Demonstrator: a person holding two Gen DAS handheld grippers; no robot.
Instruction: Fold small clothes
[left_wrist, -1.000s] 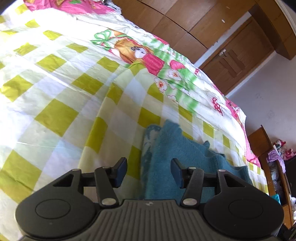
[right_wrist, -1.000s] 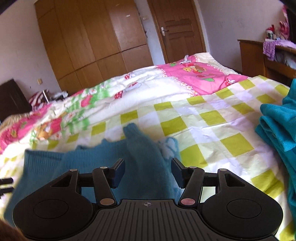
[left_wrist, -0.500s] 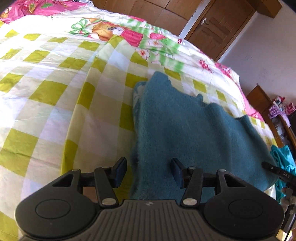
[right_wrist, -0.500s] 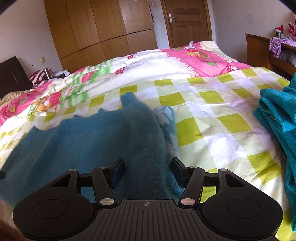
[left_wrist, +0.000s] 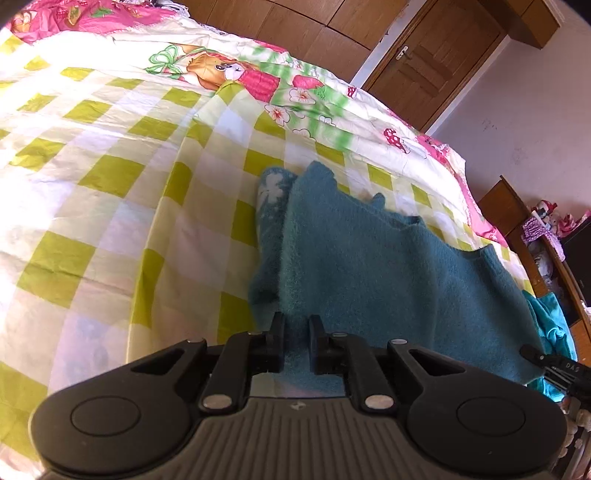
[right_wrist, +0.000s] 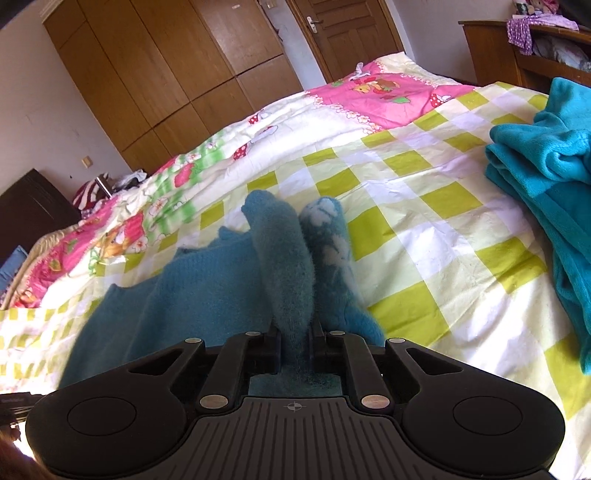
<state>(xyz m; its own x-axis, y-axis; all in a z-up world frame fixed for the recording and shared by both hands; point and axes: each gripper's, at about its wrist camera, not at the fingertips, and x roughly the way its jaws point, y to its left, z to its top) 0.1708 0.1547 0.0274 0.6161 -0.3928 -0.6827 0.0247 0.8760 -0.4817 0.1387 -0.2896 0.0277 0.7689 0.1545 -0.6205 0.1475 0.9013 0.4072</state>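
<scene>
Through my left wrist camera, my left gripper (left_wrist: 296, 341) has its jaws drawn in close and clamped on the near edge of the fuzzy teal sweater (left_wrist: 388, 280). The cloth fills the narrow gap between the pads. The sweater lies spread on the bed, on the yellow-and-white checked sheet (left_wrist: 110, 206), and runs from my gripper toward the far right. Along its left side a sleeve with a white pattern (left_wrist: 271, 206) shows from under the plain top layer. Far beyond it lies the cartoon-printed quilt (left_wrist: 236, 74), then the wooden wardrobe (left_wrist: 303, 33) and the door (left_wrist: 432, 62). At the right edge, the tip of my right gripper (left_wrist: 554, 367) touches the sweater's right near corner.

Through my right wrist camera, my right gripper (right_wrist: 293, 345) is closing, and its pads press on a raised fold of the sweater (right_wrist: 177, 291), which stands up between them as a fuzzy ridge. Just right of that ridge lies the patterned sleeve (right_wrist: 330, 236), its cuff pointing to the far side. The body of the sweater spreads out to the left on the checked sheet (right_wrist: 436, 229). Well apart, at the right edge, a brighter turquoise garment (right_wrist: 546, 173) lies bunched on the bed. A wooden cabinet (right_wrist: 491, 51) stands at the far right.
</scene>
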